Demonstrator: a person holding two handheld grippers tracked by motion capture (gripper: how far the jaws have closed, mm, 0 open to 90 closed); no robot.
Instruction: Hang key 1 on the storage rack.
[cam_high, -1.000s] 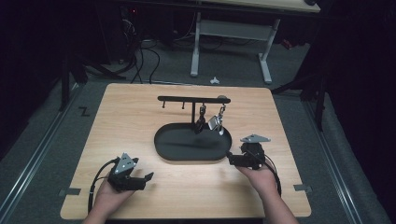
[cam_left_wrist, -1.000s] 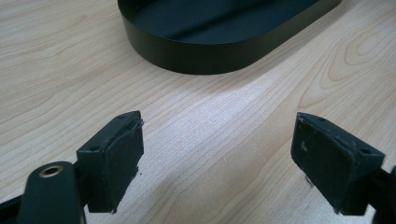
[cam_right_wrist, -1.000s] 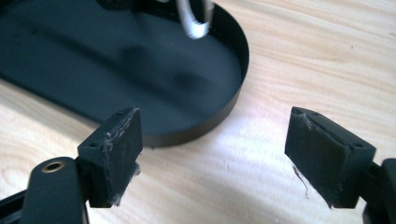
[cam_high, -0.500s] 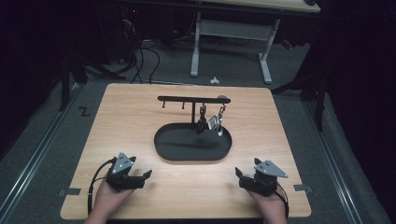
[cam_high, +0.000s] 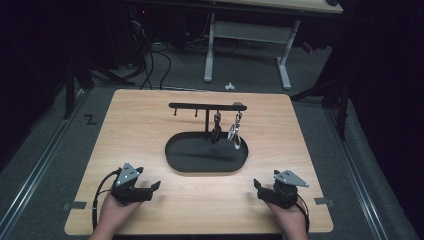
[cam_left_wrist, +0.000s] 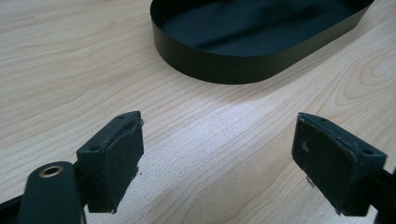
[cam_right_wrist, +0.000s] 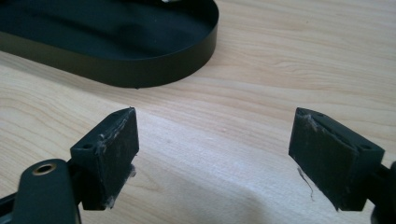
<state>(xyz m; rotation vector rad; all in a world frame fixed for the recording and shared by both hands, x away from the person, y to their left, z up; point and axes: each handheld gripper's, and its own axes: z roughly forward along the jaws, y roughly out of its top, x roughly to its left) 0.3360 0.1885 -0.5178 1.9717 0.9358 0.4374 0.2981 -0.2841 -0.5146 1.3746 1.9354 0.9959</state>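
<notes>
The left gripper (cam_high: 150, 189) has its jaws wide apart, with nothing between them but bare wood. It rests low over the near left part of the table (cam_high: 140, 130), held in the person's left hand (cam_high: 116, 212). In the left gripper view, the black tray (cam_left_wrist: 219, 70) lies just past the jaws, not touching them.

The right gripper (cam_high: 261, 189) also has its jaws wide apart and holds nothing. It sits at the near right part of the table, in the right hand (cam_high: 290, 220). In the right gripper view, the rim of the tray (cam_right_wrist: 154, 72) is a little way ahead and to the left.

The tray (cam_high: 175, 155) is an oval dish in the middle of the table, between the two grippers and farther off. A black rack (cam_high: 200, 106) stands up from its far side. Two key rings hang from the rack: a dark one (cam_high: 216, 131) and a shiny one (cam_high: 235, 132) to its right, both over the tray.
</notes>
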